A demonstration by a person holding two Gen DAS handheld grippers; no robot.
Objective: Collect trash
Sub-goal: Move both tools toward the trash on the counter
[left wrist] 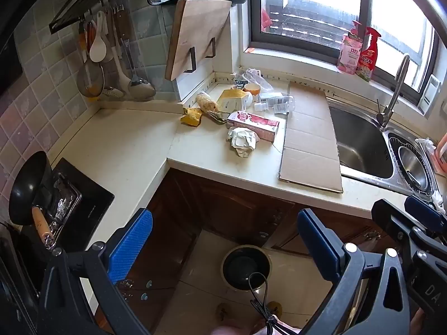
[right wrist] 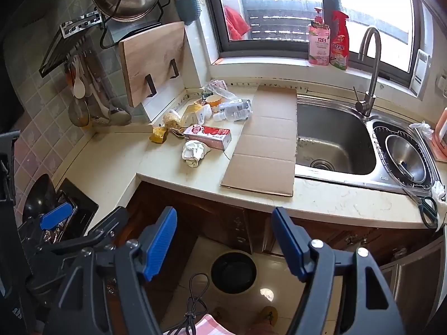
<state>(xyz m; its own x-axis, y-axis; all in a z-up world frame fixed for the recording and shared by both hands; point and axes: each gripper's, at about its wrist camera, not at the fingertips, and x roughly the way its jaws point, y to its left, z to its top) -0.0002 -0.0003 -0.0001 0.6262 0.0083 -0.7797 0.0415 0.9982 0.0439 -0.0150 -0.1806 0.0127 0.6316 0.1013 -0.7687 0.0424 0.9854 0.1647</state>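
Two blue-padded grippers hang apart over the floor, holding nothing: the left gripper (left wrist: 223, 247) and the right gripper (right wrist: 225, 243), jaws wide. Below them sits a round dark waste bin (right wrist: 233, 272). At twelve o'clock, on the cream stone countertop (left wrist: 125, 145), lies the trash: a pink-and-white carton (left wrist: 252, 122), a crumpled white wrapper (left wrist: 242, 141), perhaps a clear plastic bottle (left wrist: 279, 103), beside a flat brown cardboard sheet (left wrist: 310, 139).

Both grippers tilt steeply downward, side by side. The left gripper (left wrist: 225, 243) has its jaws spread wide — nothing between its blue pads (left wrist: 130, 245). The right gripper (right wrist: 225, 243) is likewise spread and empty — its pads (right wrist: 160, 241) well apart.
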